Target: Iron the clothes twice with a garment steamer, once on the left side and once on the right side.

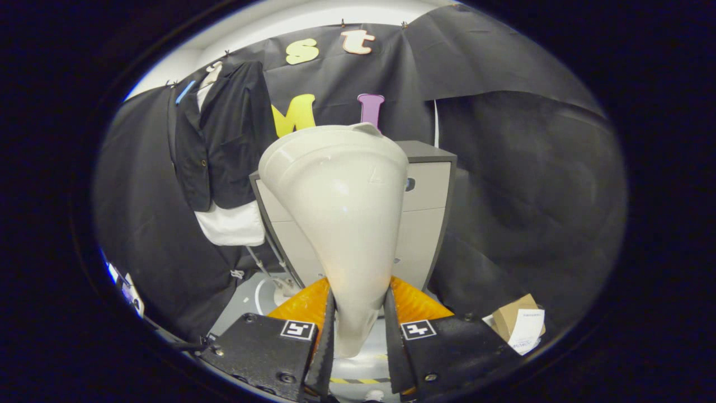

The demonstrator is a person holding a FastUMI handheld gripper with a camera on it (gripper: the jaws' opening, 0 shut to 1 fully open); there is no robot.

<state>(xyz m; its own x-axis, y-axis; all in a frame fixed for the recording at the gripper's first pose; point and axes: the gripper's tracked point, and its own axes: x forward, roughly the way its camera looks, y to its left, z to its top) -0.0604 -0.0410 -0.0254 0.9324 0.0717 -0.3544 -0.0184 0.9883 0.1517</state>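
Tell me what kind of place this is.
Probably a staged test booth, not a home: black cloth covers the walls, a dark jacket hangs on it, and a drawer cabinet stands behind. The claw is shut on a steamer head.

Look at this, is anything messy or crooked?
Mostly tidy. The steamer head sits straight between the gripper, both jaws pressing its narrow neck. The black jacket hangs slightly askew over a white shirt, whose hem pokes out below. A cardboard box with a paper slip lies loose on the floor.
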